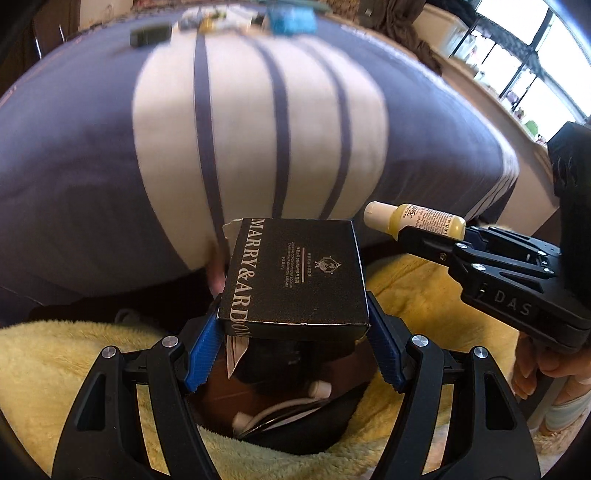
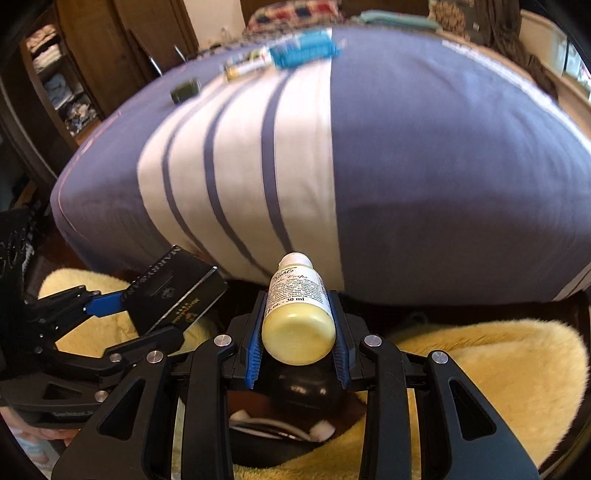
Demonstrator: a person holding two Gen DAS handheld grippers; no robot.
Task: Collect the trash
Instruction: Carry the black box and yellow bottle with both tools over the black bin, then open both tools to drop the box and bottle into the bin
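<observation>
My left gripper (image 1: 293, 347) is shut on a black cardboard box (image 1: 295, 273) with white lettering, held above a dark bin (image 1: 280, 417) on a yellow rug. The box also shows at the left of the right wrist view (image 2: 173, 291). My right gripper (image 2: 298, 336) is shut on a small yellow lotion bottle (image 2: 299, 314) with a white cap, held over the same bin (image 2: 295, 428). The bottle also shows in the left wrist view (image 1: 417, 219), to the right of the box. Inside the bin lie white pieces of trash.
A bed with a blue and white striped cover (image 1: 258, 122) fills the view ahead. At its far end lie a dark small box (image 1: 149, 35), a blue packet (image 1: 291, 20) and small bottles (image 2: 243, 68). A fluffy yellow rug (image 2: 498, 369) surrounds the bin. A wooden wardrobe (image 2: 74, 74) stands far left.
</observation>
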